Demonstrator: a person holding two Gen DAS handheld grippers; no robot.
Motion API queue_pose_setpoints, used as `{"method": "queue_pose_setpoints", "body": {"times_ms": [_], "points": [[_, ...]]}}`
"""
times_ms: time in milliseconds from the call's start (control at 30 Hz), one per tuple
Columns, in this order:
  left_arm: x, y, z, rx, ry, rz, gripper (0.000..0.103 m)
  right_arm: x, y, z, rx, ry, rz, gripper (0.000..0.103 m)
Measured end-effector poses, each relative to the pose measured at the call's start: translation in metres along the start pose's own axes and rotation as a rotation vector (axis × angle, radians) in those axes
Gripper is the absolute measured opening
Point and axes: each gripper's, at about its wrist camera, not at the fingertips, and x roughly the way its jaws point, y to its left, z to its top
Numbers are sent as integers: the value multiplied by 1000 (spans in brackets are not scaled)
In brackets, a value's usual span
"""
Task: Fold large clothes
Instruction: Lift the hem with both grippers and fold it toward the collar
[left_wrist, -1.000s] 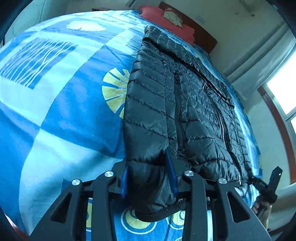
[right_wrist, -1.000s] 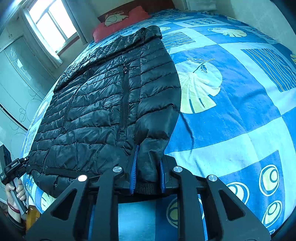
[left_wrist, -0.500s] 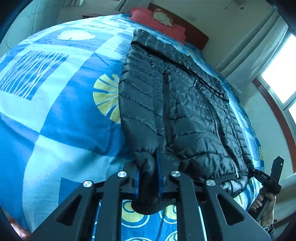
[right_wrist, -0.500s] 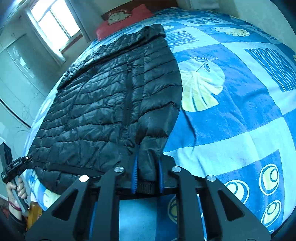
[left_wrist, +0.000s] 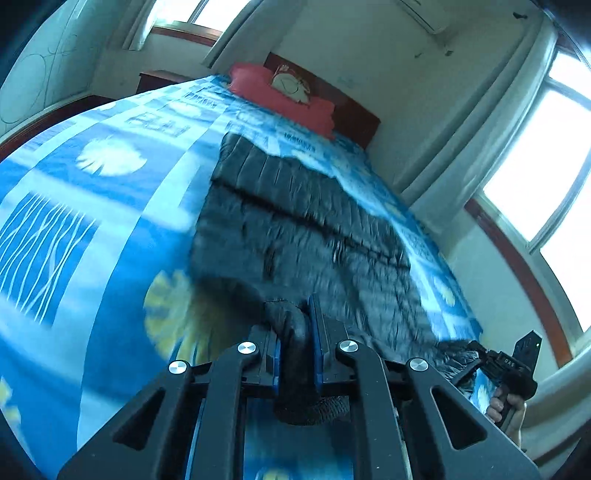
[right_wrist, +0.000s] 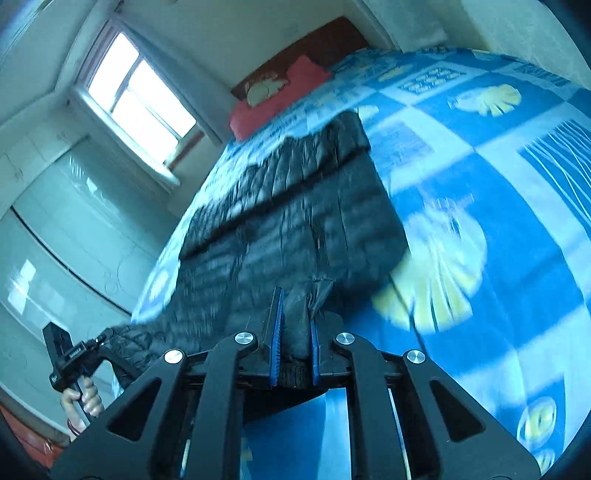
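Observation:
A black quilted puffer jacket lies lengthwise on the blue patterned bed, collar toward the headboard. My left gripper is shut on the jacket's near sleeve cuff, which is pinched between its blue pads and raised off the bed. My right gripper is shut on the other sleeve cuff of the jacket, also lifted. Each view shows the other hand-held gripper at the jacket's far bottom corner: the right gripper in the left wrist view, the left gripper in the right wrist view. Both views are motion-blurred.
A red pillow and a dark wooden headboard are at the far end of the bed. Windows and curtains stand along one side, and a pale wardrobe on the same side in the right wrist view.
Both grippers have lifted and tilted upward with the sleeve cuffs in them; the left gripper closed on its cuff. The view now shows the walls and windows, and the sleeves rise off the bed.

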Motion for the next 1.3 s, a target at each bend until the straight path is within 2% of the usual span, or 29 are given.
{"method": "queue_pose_setpoints", "body": {"times_ms": [167,267,367,500,733,833,1000,1167,1233,1300], "points": [[57,14,44,-31,6,22,12,55,-6,50,35,0,-4,12],[93,23,57,-31,34,49,12,87,-11,64,43,33,-35,12],[124,32,59,-4,66,96,12,124,-21,72,53,82,-86,12],[156,45,53,6,108,135,13,166,-38,67,48,160,-168,12],[170,54,51,10,118,115,14,177,-40,60,38,156,-173,11],[164,56,55,-9,124,69,16,177,-40,59,46,157,-163,11],[147,62,60,-40,133,-12,25,177,-40,60,44,160,-166,11],[124,69,66,-67,109,-93,33,178,-40,62,44,162,-175,11],[114,73,67,-77,80,-81,42,178,-41,63,52,163,-173,11],[99,78,68,-81,1,-4,71,178,-41,64,56,164,-172,11]]}}
